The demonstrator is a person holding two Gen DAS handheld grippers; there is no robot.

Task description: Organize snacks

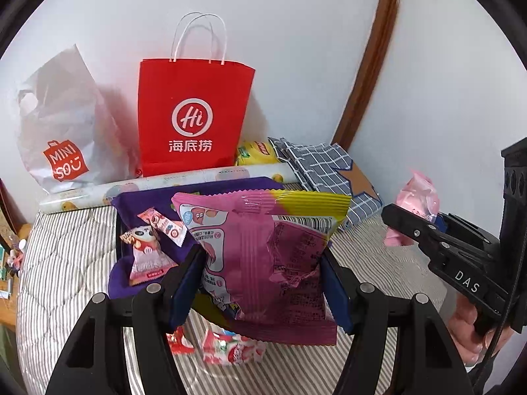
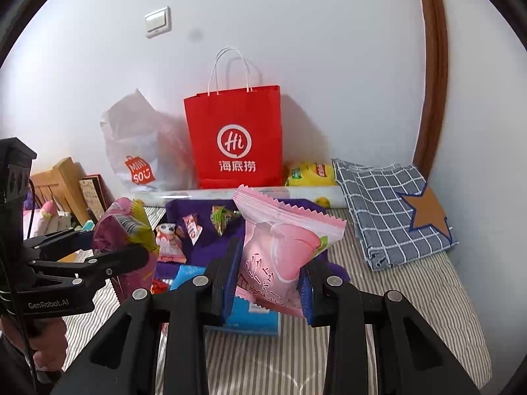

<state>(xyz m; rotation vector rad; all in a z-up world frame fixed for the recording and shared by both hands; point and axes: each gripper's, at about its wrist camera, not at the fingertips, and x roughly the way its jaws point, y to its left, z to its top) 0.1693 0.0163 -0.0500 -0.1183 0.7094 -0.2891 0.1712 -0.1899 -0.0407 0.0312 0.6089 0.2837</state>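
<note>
In the left wrist view, the left gripper (image 1: 262, 265) pinches a magenta packet (image 1: 263, 256) with a yellow top edge, its blue pads pressed on both sides of the wrapper, which stands upright above the striped bedding (image 1: 66, 256). Behind it lies a purple cloth (image 1: 138, 204) with a few small sweets (image 1: 148, 250) on it, and more red-and-white sweets (image 1: 230, 349) lie on the bedding under the packet. Further back a paper roll (image 1: 164, 181) lies across the bed, and against the wall stand a red bag (image 1: 194, 115) and a white bag (image 1: 62, 125), with a yellow pack (image 1: 257, 153) and a checked cloth (image 1: 316, 164) to the right. At the right edge the right gripper (image 1: 398, 220), carried in a hand (image 1: 467, 332), holds a pink packet (image 1: 418, 204). In the right wrist view, the right gripper (image 2: 270, 283) is clamped on that pink packet (image 2: 283, 247), pads tight on its lower half, the packet tilted up over the purple cloth (image 2: 197, 223) and a blue box (image 2: 250, 319) that lies on the bedding (image 2: 395, 296). At the left, the left gripper (image 2: 131, 250) grips the magenta packet (image 2: 122, 230), a hand (image 2: 49, 342) below it. The red bag (image 2: 234, 138), white bag (image 2: 138, 144), yellow pack (image 2: 309, 172), paper roll (image 2: 184, 194) and checked cloth (image 2: 388, 210) with a brown star sit behind, and a switch (image 2: 158, 21) is on the wall
</note>
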